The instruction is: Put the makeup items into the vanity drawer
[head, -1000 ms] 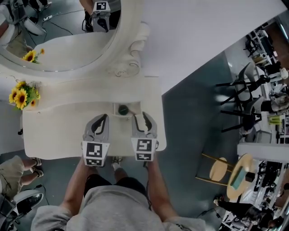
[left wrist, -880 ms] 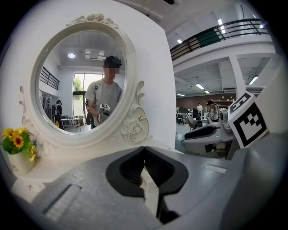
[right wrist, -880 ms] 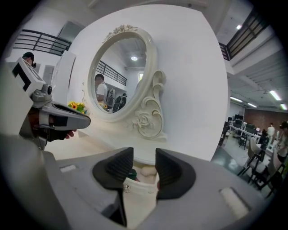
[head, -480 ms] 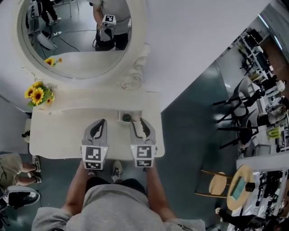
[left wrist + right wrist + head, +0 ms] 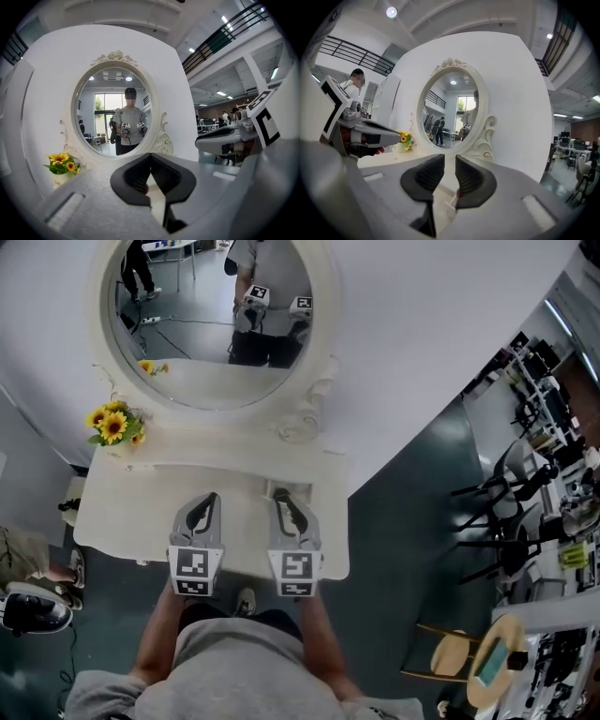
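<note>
— Listing the tongs: state?
— Left tongs (image 5: 150, 156): jaws together, nothing held. Right tongs (image 5: 449, 165): jaws have just been closing, a narrow gap left, nothing between them.
— Makeup?
— One small dark round item (image 5: 279, 493), too small to identify, in a recess of the white vanity table (image 5: 122, 512), just ahead of the right tongs' tips.
— Other?
— Yellow sunflowers (image 5: 112, 423), well left of the left tongs.

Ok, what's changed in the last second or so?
The jaws of the right gripper have just been closing to a narrow gap, nothing between them. Both grippers seem to have lifted slightly above the vanity top, and the head view now takes in the whole mirror. The left gripper stays shut; the sunflowers haven't moved.
</note>
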A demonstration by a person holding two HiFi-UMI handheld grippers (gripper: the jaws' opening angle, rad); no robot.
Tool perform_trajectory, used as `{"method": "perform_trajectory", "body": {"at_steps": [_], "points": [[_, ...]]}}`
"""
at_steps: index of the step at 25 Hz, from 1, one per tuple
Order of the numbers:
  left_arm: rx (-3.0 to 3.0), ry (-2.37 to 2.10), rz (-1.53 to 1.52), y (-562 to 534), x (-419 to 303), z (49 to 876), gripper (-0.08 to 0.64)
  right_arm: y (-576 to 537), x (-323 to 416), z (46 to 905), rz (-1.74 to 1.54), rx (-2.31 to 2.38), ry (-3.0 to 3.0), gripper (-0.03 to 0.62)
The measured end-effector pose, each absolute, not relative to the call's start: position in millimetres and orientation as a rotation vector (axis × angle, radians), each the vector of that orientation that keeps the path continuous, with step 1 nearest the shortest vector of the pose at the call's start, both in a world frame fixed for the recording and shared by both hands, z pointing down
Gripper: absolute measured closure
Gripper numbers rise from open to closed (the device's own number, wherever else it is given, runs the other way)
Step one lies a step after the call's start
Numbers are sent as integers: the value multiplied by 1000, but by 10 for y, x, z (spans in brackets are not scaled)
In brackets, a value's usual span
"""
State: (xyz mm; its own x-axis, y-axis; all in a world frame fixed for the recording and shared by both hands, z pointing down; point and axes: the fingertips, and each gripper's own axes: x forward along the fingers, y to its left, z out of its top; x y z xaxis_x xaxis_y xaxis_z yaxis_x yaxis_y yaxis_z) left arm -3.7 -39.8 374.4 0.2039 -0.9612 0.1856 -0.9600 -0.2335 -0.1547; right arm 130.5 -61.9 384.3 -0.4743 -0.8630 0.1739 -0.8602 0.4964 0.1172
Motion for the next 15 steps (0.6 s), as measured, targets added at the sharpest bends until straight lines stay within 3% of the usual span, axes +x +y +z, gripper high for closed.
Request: {"method": "perform_trajectory", "body": {"at_steps": [15], "points": [[-2357,2033,-379,-136,-370,3681,549,-441,882,3805,-29,1377,-2600,586]]}}
